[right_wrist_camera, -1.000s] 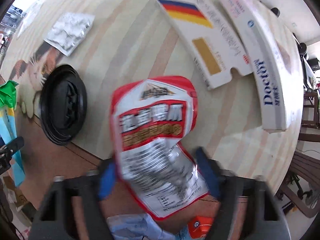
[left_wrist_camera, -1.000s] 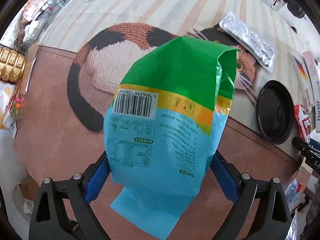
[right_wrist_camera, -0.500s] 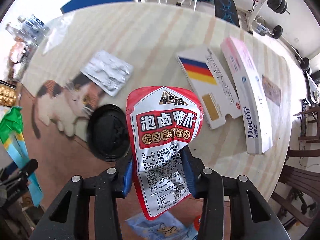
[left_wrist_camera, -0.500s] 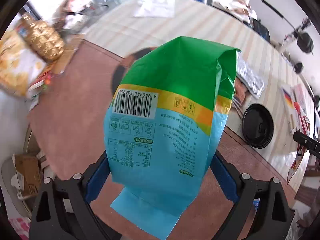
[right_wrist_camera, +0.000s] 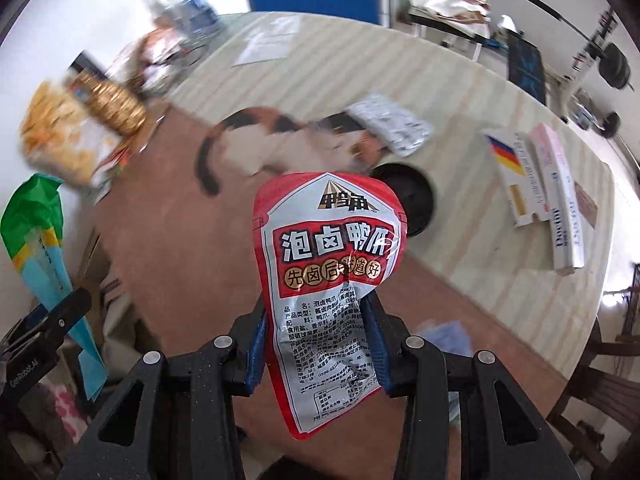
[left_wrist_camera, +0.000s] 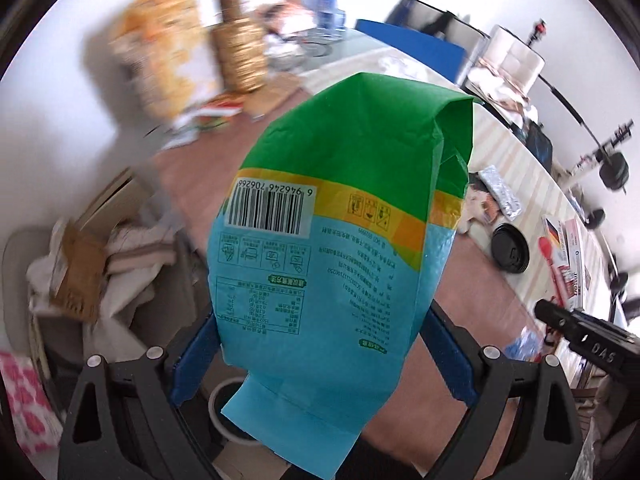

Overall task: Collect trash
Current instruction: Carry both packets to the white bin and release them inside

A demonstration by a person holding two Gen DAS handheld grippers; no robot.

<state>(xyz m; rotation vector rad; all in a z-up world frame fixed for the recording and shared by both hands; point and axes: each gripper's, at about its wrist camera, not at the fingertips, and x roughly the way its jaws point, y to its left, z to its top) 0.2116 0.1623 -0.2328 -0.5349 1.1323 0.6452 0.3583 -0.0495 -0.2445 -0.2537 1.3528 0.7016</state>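
Trash is held in both tools: a green, yellow and light-blue crinkled plastic snack bag point(left_wrist_camera: 340, 240) is clamped between the blue pads of the left gripper point(left_wrist_camera: 320, 356), and a red and silver foil snack pouch point(right_wrist_camera: 328, 292) is pinched between the blue pads of the right gripper point(right_wrist_camera: 320, 344). Each wrapper stands forward of its fingers, its long axis running along the fingers and away from the camera, well above the surfaces beneath.

Below and to the left of the left gripper, a pile of crumpled paper and brown cardboard point(left_wrist_camera: 92, 272) is seen in what is judged to be a waste bin, though its rim is blurred; a white ring-shaped object point(left_wrist_camera: 236, 412) lies just beneath the bag's lower edge. The left gripper is judged the nearer to that pile, so the green bag would be released first, down and leftward.

Ahead and to the right of both tools, more items are left on the striped round table point(right_wrist_camera: 460, 92): a black round plastic lid point(right_wrist_camera: 408, 200), a silver blister pack point(right_wrist_camera: 392, 128) and white flat cardboard boxes point(right_wrist_camera: 540, 184).
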